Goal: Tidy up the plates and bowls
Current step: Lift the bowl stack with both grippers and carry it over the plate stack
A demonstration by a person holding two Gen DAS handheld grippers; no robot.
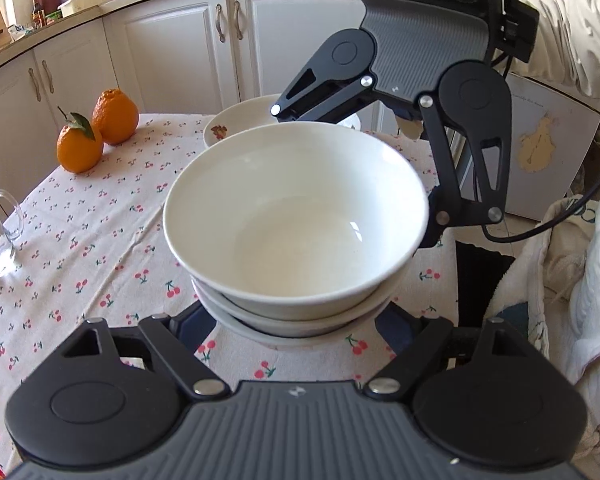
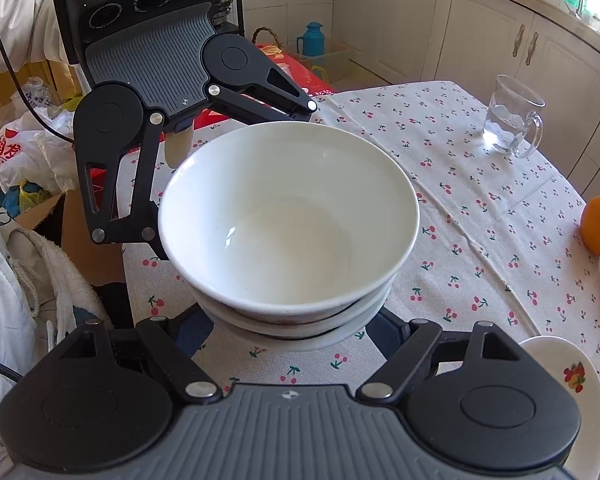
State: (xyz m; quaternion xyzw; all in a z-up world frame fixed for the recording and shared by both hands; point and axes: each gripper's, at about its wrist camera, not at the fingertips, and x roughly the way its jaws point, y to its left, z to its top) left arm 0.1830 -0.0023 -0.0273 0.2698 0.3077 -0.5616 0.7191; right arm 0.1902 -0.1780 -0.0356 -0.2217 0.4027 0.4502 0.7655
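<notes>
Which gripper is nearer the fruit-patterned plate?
Right. The right gripper sits beside the plate; the left gripper is across the stacked bowls from it.

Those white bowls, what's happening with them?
A person holds a tool in each hand, one on either side of a stack of white bowls on the cherry-print tablecloth. The left tool and right tool both straddle the stack's base; whether they squeeze it is hidden. A plate, two oranges and a glass mug sit nearby.
</notes>
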